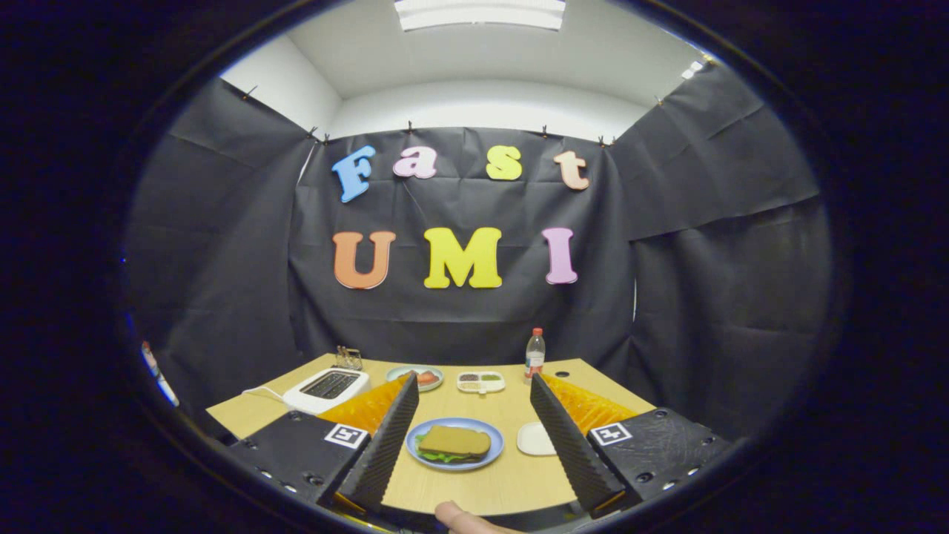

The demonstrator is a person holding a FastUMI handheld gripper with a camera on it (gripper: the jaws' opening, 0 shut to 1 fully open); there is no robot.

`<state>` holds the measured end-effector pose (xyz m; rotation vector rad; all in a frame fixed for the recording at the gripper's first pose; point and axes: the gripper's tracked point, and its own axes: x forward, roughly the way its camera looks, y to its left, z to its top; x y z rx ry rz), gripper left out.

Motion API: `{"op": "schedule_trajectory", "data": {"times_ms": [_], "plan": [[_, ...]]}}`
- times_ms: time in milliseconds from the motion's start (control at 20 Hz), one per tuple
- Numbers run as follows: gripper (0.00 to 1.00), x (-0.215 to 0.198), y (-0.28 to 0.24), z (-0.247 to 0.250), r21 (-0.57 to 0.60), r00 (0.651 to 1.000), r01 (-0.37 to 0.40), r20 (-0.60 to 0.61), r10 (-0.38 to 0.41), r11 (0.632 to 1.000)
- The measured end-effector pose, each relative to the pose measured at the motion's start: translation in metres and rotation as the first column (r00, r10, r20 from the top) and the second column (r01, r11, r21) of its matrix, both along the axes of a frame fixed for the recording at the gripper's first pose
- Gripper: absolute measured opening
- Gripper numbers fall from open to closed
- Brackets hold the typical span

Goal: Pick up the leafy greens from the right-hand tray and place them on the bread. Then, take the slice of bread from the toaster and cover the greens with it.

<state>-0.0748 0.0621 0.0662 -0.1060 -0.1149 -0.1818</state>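
The claw (474, 437) is wide apart, empty. On the plate (489, 458), bread (454, 440) already covers the greens (434, 455); it seems light, soft, best held by its edges.

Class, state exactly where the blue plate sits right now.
In the gripper view, the blue plate lies on the table between the open gripper fingers, with a small white dish just right of it.

Gripper-mounted fisheye looks forward, slightly down, across the table (511, 475).

Bread (454, 440) covers greens (437, 456) on plate (491, 454), toaster (326, 388) behind-left
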Motion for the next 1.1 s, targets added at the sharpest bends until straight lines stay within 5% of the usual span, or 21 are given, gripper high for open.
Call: {"op": "schedule_trajectory", "data": {"times_ms": [1100], "plan": [[0.93,-0.006,-0.019,-0.044,-0.009,0.999,-0.017,-0.031,0.016,1.000]]}}
